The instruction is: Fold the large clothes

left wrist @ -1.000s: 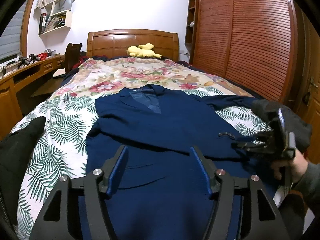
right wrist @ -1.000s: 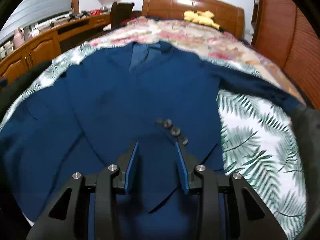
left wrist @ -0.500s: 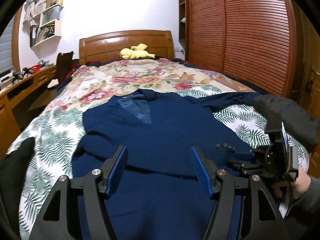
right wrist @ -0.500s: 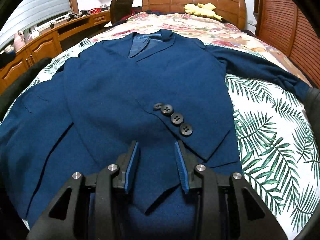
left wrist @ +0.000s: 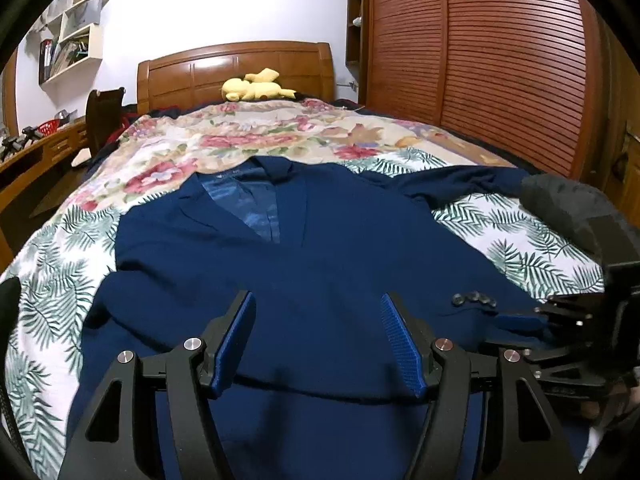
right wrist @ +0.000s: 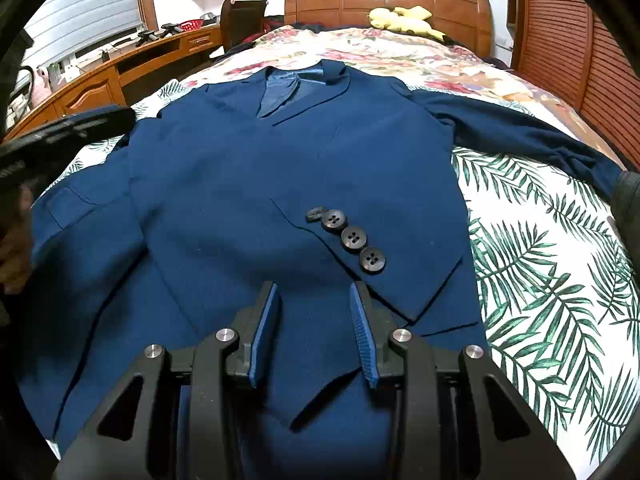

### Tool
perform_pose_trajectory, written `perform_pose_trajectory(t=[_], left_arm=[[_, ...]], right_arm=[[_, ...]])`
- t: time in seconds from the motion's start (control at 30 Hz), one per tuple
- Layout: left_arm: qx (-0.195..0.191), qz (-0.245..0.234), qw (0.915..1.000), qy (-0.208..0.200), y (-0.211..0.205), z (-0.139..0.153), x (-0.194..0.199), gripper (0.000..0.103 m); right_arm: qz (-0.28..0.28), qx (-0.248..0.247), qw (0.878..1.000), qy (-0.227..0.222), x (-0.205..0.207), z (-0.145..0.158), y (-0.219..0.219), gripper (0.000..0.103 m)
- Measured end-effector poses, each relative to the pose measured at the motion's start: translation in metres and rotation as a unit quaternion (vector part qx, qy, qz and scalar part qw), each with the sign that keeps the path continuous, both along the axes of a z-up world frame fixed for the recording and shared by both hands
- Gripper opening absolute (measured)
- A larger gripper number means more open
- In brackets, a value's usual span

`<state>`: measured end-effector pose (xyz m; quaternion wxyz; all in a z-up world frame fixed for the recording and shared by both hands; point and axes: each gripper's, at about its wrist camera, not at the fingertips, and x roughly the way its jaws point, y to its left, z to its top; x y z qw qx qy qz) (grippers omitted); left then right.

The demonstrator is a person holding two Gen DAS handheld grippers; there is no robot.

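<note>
A navy blue suit jacket (left wrist: 312,248) lies front-up on the bed, collar toward the headboard. One sleeve is folded across its front, its cuff with several dark buttons (right wrist: 352,238) near me; the other sleeve (right wrist: 520,136) stretches out to the right. My left gripper (left wrist: 320,320) is open and empty above the jacket's lower part. My right gripper (right wrist: 314,312) is open and empty just short of the buttoned cuff; it also shows in the left wrist view (left wrist: 520,322) beside the buttons (left wrist: 474,299).
The bed (left wrist: 280,136) has a floral and palm-leaf cover, a wooden headboard (left wrist: 236,68) and a yellow plush toy (left wrist: 256,88). A slatted wooden wardrobe (left wrist: 480,60) stands right. A wooden desk (right wrist: 104,76) and chair (right wrist: 240,16) stand left. A dark grey garment (left wrist: 568,204) lies at the bed's right edge.
Both grippers have pulled back and risen, so more of the jacket shows. The buttoned cuff now lies farther ahead of the right gripper. Both stay open.
</note>
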<state>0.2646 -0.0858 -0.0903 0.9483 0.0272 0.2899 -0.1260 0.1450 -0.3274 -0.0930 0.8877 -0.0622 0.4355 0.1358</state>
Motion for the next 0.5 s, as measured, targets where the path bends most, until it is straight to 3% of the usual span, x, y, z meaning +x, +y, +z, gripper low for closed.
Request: perform_pose_trajectory(t=[0.23, 0.47, 0.5], left_arm=[[-0.009, -0.005, 0.9998, 0.018, -0.002, -0.016, 0.01, 0.067], [-0.008, -0.006, 1.0, 0.001, -0.005, -0.012, 0.004, 0.067], [-0.007, -0.006, 1.0, -0.001, -0.005, -0.013, 0.003, 0.067]], right_arm=[[-0.006, 0.011, 1.0, -0.007, -0.002, 0.007, -0.004, 0.038], [-0.018, 0.013, 0.999, -0.023, 0.004, 0.05, -0.029, 0.038], [-0.022, 0.01, 0.999, -0.027, 0.009, 0.059, -0.035, 0.042]])
